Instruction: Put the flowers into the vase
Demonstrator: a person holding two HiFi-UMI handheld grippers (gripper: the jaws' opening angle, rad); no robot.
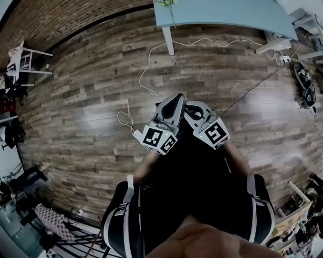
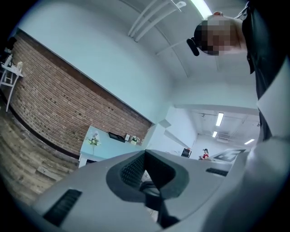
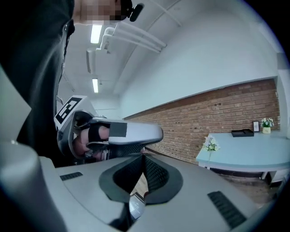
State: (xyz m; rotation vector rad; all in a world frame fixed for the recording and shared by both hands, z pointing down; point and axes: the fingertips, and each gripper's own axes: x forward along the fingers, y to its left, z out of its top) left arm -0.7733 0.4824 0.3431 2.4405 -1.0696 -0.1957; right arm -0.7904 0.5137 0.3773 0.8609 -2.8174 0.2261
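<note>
I hold both grippers close in front of my body, above a wooden floor (image 1: 91, 116). My left gripper (image 1: 176, 99) is shut with nothing between its fingers, and its own view shows the tips meeting (image 2: 145, 152). My right gripper (image 1: 189, 107) is likewise shut and empty (image 3: 144, 157), and the left gripper (image 3: 115, 133) shows just beyond it in the right gripper view. White flowers (image 3: 210, 144) stand far off at the corner of a light blue table (image 3: 253, 152). The flowers (image 2: 94, 140) and the table (image 1: 222, 12) also appear in the other two views. I cannot make out a vase.
A white cable (image 1: 146, 70) trails across the floor to a power strip (image 1: 272, 46). Dark shoes (image 1: 305, 83) lie at the right and a white chair (image 1: 22, 58) stands at the left. A small potted plant (image 3: 267, 123) sits on the table by the brick wall (image 3: 217, 118).
</note>
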